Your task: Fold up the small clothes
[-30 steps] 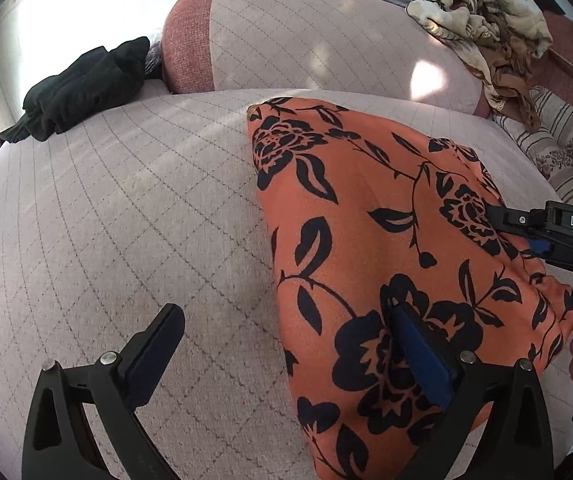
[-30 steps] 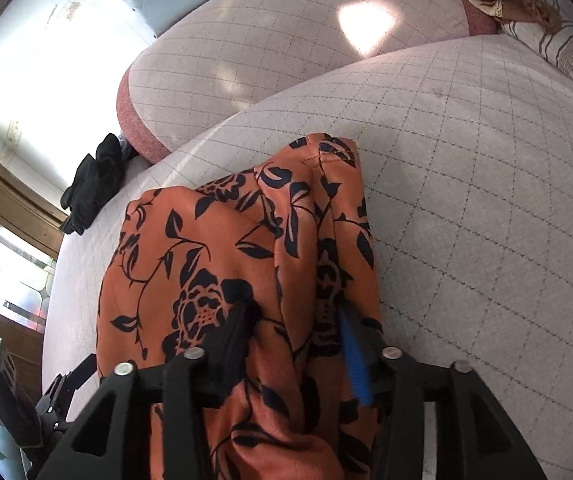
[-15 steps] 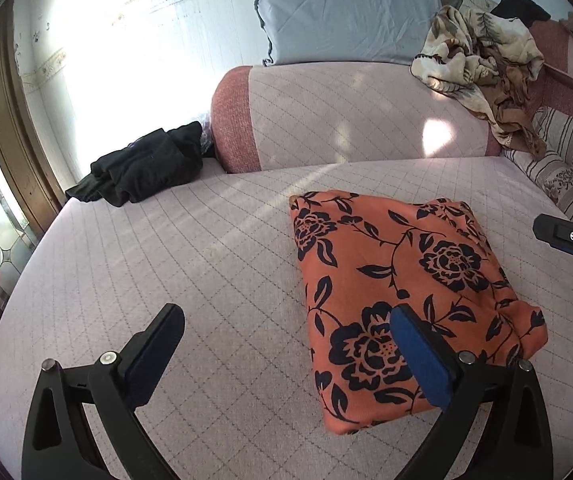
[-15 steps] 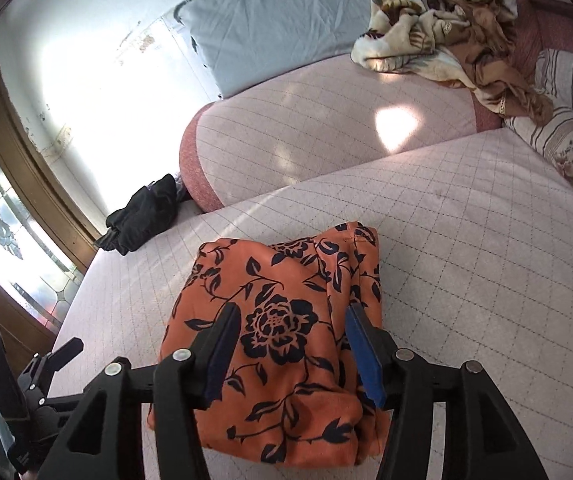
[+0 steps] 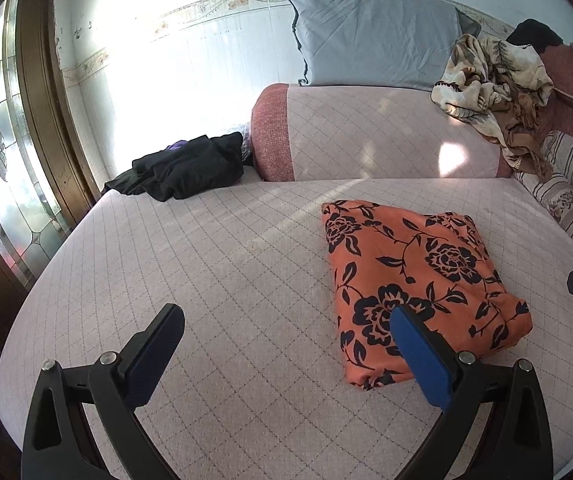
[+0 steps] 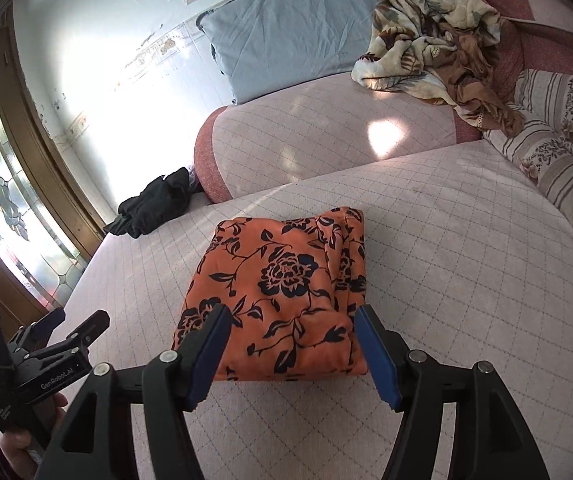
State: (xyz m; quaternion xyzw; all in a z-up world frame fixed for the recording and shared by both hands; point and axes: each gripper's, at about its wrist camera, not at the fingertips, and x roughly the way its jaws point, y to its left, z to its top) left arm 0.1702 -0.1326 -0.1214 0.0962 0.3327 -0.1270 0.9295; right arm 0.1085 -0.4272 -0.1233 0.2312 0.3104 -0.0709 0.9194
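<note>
An orange garment with black flowers [image 5: 414, 276] lies folded into a compact rectangle on the pink quilted sofa seat [image 5: 226, 264]; it also shows in the right wrist view [image 6: 282, 292]. My left gripper [image 5: 286, 344] is open and empty, held above the seat to the left of and nearer than the garment. My right gripper [image 6: 292, 344] is open and empty, just in front of the garment's near edge. The left gripper also shows at the lower left of the right wrist view [image 6: 62, 332].
A black garment [image 5: 182, 168] lies at the seat's far left by the door. A beige patterned pile of clothes [image 5: 494, 88] sits on the backrest. A grey pillow [image 5: 374, 36] leans on the wall. A striped cushion [image 6: 558, 152] is at the right.
Both grippers have let go of the orange garment and pulled back and up from it. The garment now lies folded on the seat. The right gripper has opened wider.
</note>
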